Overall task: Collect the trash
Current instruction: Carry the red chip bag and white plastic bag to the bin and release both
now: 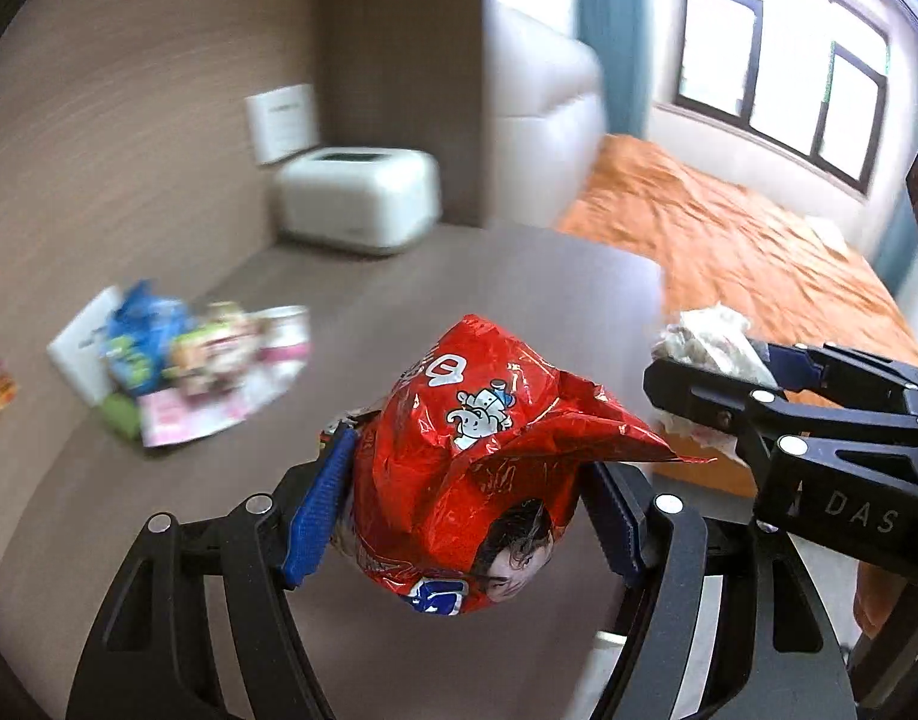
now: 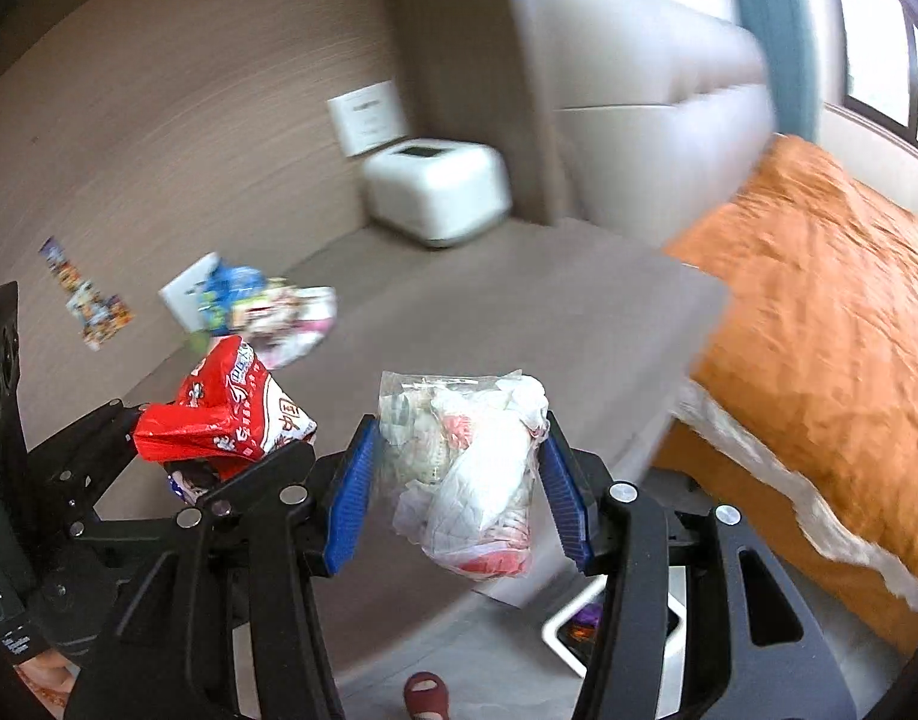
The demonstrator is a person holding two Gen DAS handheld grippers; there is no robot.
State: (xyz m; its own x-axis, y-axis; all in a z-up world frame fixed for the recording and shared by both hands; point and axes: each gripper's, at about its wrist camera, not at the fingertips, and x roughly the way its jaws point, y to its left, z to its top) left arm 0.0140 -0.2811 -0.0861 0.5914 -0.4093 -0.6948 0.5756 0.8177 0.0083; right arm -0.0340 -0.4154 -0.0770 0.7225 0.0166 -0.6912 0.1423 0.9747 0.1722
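Note:
My left gripper (image 1: 466, 480) is shut on a crumpled red snack bag (image 1: 477, 408), pinched between its blue pads above the brown table (image 1: 435, 294). My right gripper (image 2: 460, 427) is shut on a clear plastic bag stuffed with white crumpled wrappers (image 2: 477, 480). The two grippers hang side by side. The right gripper (image 1: 736, 363) shows at the right edge of the left wrist view with its white bundle (image 1: 708, 336). In the right wrist view the left gripper (image 2: 219, 450) and the red bag (image 2: 225, 408) are at the left. A pile of coloured snack packets (image 1: 177, 348) (image 2: 261, 306) lies on the table by the wall.
A white boxy appliance (image 1: 357, 198) (image 2: 435, 189) stands in the table's back corner. A bed with an orange cover (image 1: 729, 240) (image 2: 819, 300) lies right of the table. On the floor below the table edge are a white-rimmed bin (image 2: 570, 630) and a red slipper (image 2: 426, 693).

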